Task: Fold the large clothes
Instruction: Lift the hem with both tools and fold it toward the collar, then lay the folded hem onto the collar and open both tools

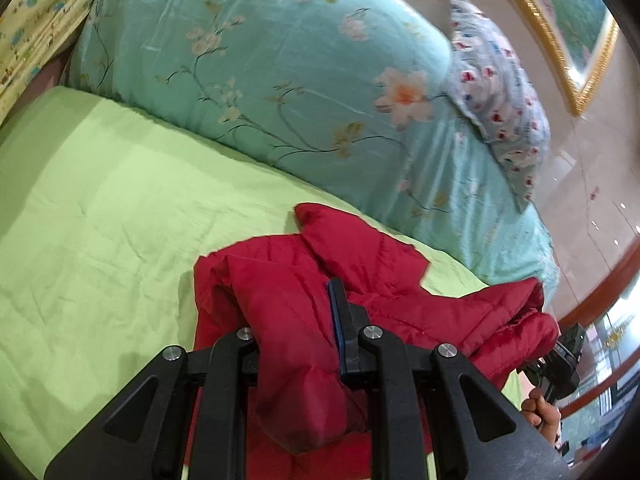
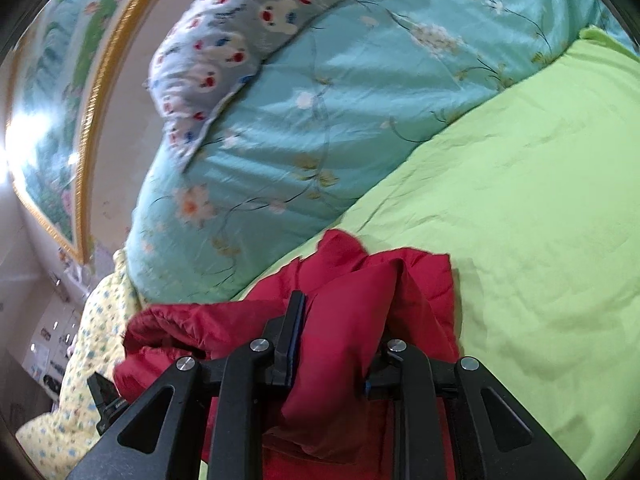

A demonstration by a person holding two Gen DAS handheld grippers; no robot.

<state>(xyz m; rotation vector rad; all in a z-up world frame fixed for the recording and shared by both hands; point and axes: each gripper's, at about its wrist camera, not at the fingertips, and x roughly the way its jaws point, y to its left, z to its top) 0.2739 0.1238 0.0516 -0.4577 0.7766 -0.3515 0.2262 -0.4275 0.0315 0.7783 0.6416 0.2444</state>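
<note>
A red padded jacket [image 1: 372, 268] lies bunched on the green bed sheet [image 1: 112, 208]. My left gripper [image 1: 296, 320] is shut on a thick fold of the jacket; the fabric fills the gap and hides the left finger. In the right wrist view my right gripper [image 2: 340, 328] is shut on another fold of the same jacket [image 2: 360, 280], whose cloth covers the right finger. The right gripper also shows at the right edge of the left wrist view [image 1: 560, 356], held by a hand, at the jacket's far end.
A turquoise floral quilt [image 1: 260, 68] is piled along the back of the bed, with a pale patterned pillow [image 1: 496, 92] on it. A gold-framed picture [image 1: 576, 20] hangs on the wall. A yellow patterned cloth [image 2: 80, 368] hangs at the bed's edge.
</note>
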